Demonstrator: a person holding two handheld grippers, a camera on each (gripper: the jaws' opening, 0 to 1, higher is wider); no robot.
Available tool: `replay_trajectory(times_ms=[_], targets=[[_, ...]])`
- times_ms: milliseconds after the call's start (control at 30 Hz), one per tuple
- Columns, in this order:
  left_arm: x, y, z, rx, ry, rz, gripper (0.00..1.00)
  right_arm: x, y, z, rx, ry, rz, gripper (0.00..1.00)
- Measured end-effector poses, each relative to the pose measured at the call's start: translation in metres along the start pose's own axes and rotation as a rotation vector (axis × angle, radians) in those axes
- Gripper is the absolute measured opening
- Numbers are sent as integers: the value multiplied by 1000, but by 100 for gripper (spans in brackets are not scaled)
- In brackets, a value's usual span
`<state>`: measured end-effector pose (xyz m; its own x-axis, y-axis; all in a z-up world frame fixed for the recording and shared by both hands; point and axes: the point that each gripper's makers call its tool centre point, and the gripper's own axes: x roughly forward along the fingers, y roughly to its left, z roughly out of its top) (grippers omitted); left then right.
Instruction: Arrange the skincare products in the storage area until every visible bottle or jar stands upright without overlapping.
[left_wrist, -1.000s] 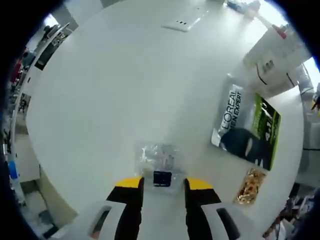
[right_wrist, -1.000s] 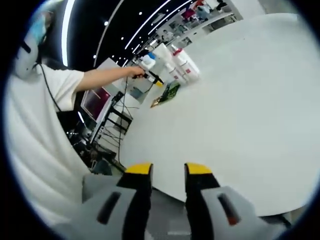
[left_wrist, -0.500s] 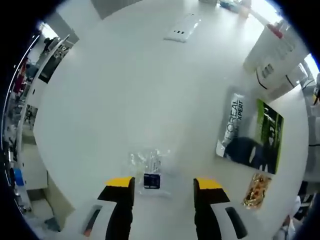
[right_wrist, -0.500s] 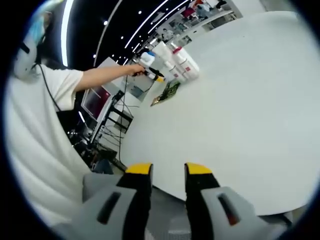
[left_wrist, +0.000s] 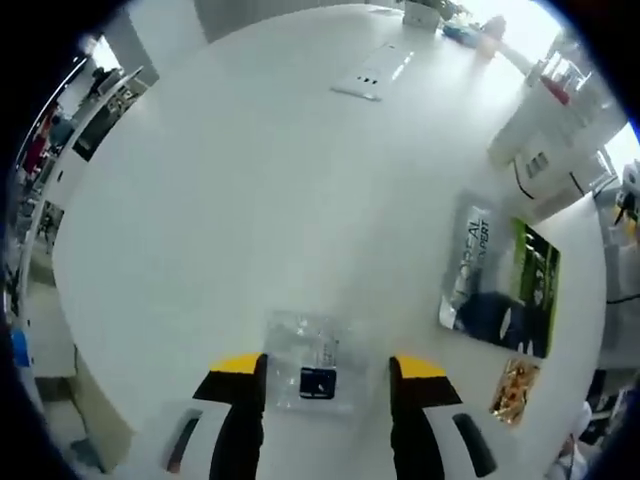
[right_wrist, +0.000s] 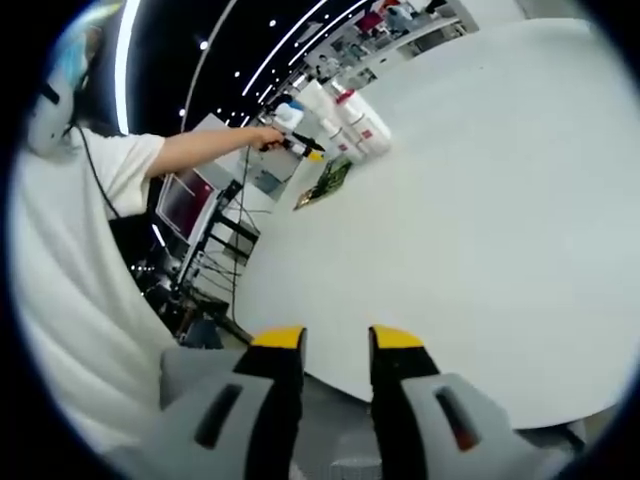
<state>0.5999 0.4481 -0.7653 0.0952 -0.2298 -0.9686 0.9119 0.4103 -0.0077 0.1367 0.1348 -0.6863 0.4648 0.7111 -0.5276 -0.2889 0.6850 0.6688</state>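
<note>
A: Skincare bottles (left_wrist: 545, 135), white ones, stand grouped at the far right edge of the round white table (left_wrist: 260, 200) in the left gripper view. In the right gripper view the same bottles (right_wrist: 345, 125) sit at the table's far end.

B: And what lies near them?

A: Just beside them a flat grey and green packet (left_wrist: 500, 285) printed with lettering lies on the table, and a small gold sachet (left_wrist: 515, 385) lies a little past it, apart from it. A thin white strip (left_wrist: 375, 78) lies well away, toward the far side.

B: What about the left gripper (left_wrist: 328, 365)?

A: Its yellow-tipped jaws are spread wide, with a clear plastic pouch (left_wrist: 315, 360) bearing a dark label lying flat on the table between them. Neither jaw appears to press on it.

B: The right gripper (right_wrist: 335, 340)?

A: Its jaws stand a narrow gap apart, gripping nothing, hanging off the near edge of the table (right_wrist: 480, 230). A person in a white shirt (right_wrist: 70, 290) fills the left side, one arm (right_wrist: 205, 150) reaching out toward the bottles.
</note>
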Motion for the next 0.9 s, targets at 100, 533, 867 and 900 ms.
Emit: replay_trajectory(times_ms=[100, 533, 867, 900], targets=[[1, -19, -2, -12, -1, 1, 32, 2, -1, -1, -15, 5, -5, 26], [-4, -26, -6, -44, -9, -9, 36, 1, 0, 0, -25, -7, 4, 26], [7, -2, -1, -69, -31, 1, 77, 2, -3, 1, -10, -4, -4, 26], [11, -5, -4, -101, -32, -23, 76, 3, -3, 0, -9, -2, -5, 26]])
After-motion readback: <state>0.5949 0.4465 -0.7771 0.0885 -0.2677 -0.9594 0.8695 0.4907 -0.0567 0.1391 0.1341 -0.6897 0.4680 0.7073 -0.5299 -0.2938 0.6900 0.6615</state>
